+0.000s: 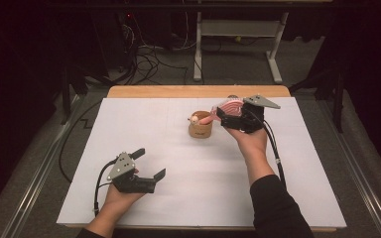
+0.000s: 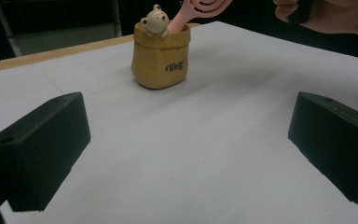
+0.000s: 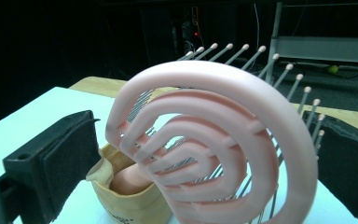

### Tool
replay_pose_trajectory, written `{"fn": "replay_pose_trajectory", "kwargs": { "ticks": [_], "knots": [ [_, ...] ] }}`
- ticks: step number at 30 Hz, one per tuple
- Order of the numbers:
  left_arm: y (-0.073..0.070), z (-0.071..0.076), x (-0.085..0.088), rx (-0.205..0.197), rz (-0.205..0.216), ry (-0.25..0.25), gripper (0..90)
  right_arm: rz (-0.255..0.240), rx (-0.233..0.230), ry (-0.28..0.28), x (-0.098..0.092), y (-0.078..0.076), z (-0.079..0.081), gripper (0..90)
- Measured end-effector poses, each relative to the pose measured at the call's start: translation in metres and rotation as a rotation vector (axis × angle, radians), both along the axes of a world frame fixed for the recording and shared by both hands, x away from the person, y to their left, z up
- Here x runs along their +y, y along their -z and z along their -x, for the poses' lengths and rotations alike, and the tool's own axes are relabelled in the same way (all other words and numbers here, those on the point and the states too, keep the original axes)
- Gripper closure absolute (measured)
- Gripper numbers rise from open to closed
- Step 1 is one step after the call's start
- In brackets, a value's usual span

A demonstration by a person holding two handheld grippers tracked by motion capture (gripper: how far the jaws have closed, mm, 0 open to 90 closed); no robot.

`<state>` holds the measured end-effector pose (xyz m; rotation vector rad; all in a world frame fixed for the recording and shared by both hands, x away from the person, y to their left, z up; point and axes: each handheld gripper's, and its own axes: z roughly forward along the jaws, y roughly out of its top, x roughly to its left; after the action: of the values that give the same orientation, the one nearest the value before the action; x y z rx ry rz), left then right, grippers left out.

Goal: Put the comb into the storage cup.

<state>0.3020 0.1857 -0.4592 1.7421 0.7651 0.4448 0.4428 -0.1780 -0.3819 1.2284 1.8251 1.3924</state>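
Both hand-held grippers gape; ribbed pink brush (image 3: 214, 144) leans in sack-shaped holder (image 3: 130, 196).

A pink hairbrush (image 3: 214, 140) with curved open ribs and ball-tipped bristles stands between the right claw (image 3: 205, 158)'s two black jaws, which stand wide, clear of the brush head. Its handle runs down into a tan pouch-shaped holder (image 3: 121, 200) on the white-covered bench (image 3: 32, 121).
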Motion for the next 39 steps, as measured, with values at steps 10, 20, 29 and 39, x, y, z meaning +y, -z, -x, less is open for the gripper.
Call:
{"fn": "replay_pose_trajectory", "kwargs": {
  "ticks": [10,20,29,39],
  "knots": [
    [0.0,0.0,0.0,0.001,-0.002,0.001,0.0,0.011,-0.003,0.005,-0.004,-0.004,0.003,0.3],
    [0.001,-0.002,0.003,0.013,-0.011,0.008,0.0,0.029,-0.009,0.001,-0.012,-0.005,0.012,0.3],
    [0.0,-0.004,0.01,0.018,0.011,-0.012,0.0,0.064,0.013,-0.008,-0.025,0.012,0.032,0.4],
    [0.0,-0.005,0.012,0.022,0.007,-0.022,0.0,0.072,0.06,-0.041,-0.042,0.054,0.066,0.4]
  ]
}}
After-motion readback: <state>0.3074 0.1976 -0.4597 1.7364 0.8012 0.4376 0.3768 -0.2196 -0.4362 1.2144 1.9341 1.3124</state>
